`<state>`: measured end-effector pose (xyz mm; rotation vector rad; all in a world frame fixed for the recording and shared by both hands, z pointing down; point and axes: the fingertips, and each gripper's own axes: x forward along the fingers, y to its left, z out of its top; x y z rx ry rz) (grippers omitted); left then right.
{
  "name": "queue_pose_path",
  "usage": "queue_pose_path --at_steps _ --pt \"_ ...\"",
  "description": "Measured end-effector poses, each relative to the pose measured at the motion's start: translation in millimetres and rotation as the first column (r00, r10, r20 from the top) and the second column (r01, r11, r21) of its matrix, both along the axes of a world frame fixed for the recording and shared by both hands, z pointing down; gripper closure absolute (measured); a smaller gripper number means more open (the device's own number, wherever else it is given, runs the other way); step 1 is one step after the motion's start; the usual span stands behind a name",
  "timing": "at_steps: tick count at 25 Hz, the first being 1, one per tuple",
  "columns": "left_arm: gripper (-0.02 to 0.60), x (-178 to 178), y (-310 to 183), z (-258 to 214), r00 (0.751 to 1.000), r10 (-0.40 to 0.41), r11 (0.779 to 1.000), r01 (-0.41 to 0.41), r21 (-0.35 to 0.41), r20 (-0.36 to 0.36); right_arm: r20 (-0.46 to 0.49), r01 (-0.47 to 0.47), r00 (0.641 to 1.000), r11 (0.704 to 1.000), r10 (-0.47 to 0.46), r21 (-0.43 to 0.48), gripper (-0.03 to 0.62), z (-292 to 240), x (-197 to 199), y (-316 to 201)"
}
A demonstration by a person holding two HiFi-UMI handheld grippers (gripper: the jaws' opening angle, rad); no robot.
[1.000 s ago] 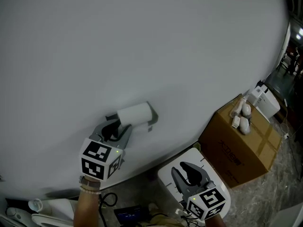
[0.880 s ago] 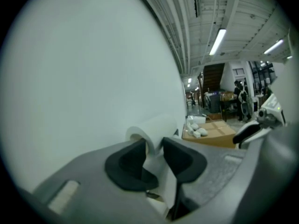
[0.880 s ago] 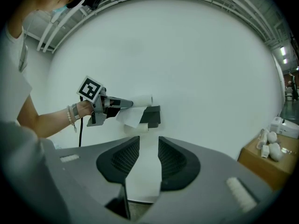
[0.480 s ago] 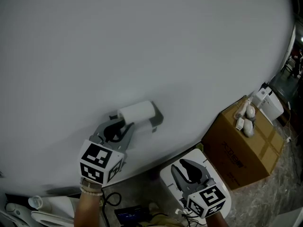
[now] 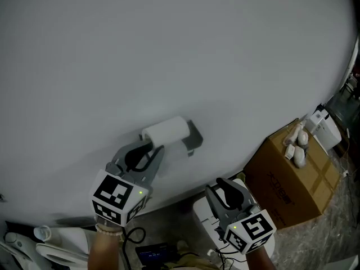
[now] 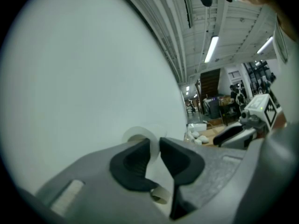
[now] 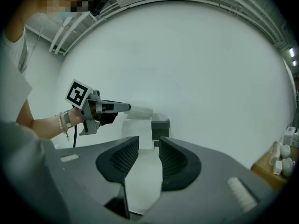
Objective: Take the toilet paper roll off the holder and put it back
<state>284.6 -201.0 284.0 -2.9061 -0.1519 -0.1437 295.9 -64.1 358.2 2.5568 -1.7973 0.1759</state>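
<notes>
Closing in over the last second, the left gripper has come up to the near end of the toilet paper roll. Its jaws are narrowing on the rim of that end. The paper fills the slim gap between the tips, and both pads lie against it. A beaded bracelet circles the wrist behind its marker cube.

Lower and to the right, the right gripper hangs over a white unit. Its jaws stand apart and grasp nothing; only the unit's pale top and the wall show through the gap. Around the unit, the floor is mottled stone, with a dark cable lying near the person's feet.

The roll sits crosswise on a grey holder fixed to the wall. In the right gripper view a loose sheet hangs down from the roll. The wall is plain, smooth and white, and it takes up most of the head view.

Further right, a cardboard box stands on the floor at the foot of the wall. A few pale rounded items rest on its top. Just beyond the box is a white appliance.

Farthest off, the left gripper view shows a long hall under a ribbed ceiling with strip lights. The clutter at its end is too small to make out.
</notes>
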Motion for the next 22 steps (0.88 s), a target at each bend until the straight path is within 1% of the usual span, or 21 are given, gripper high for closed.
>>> queue_pose_path --at_steps 3,6,9,12,15,16,17,18,20,22 --pt "0.517 -24 -5 -6 1.000 -0.012 1.000 0.013 0.017 -0.022 -0.029 0.036 0.999 0.999 -0.035 0.023 0.456 -12 -11 -17" --pt "0.517 -44 -5 -15 0.998 -0.035 0.999 0.036 0.031 -0.047 -0.058 0.084 0.995 0.996 -0.082 0.042 0.453 -25 -19 -32" --pt "0.517 -48 0 -21 0.997 -0.060 0.997 0.062 0.041 -0.052 -0.072 0.139 0.988 0.988 -0.135 0.060 0.453 -35 -15 -43" --pt "0.517 -48 2 -24 0.997 -0.064 0.997 0.066 0.043 -0.053 -0.078 0.202 0.977 0.977 -0.197 0.065 0.453 -43 -11 -59" --pt "0.517 -45 3 -24 0.995 -0.099 0.995 0.099 0.017 -0.021 -0.078 0.268 0.962 0.961 -0.262 0.071 0.453 -51 -6 -73" --pt "0.517 -50 4 -24 0.993 -0.114 0.993 0.114 0.012 -0.011 -0.082 0.291 0.955 0.954 -0.285 0.074 0.453 -54 -10 -79" --pt "0.517 -61 2 -23 0.992 -0.128 0.992 0.128 0.013 -0.007 -0.091 0.315 0.947 0.946 -0.308 0.075 0.449 -56 -20 -86" --pt "0.517 -79 0 -21 0.990 -0.141 0.990 0.142 0.017 -0.007 -0.104 0.339 0.938 0.938 -0.331 0.075 0.428 -58 -37 -94" --pt "0.517 -115 -6 -17 0.985 -0.170 0.985 0.170 0.031 -0.010 -0.124 0.385 0.919 0.920 -0.375 0.075 0.418 -58 -70 -109" --pt "0.517 -128 -10 -15 0.980 -0.199 0.979 0.200 0.038 -0.008 -0.120 0.426 0.902 0.900 -0.415 0.089 0.418 -61 -81 -119"
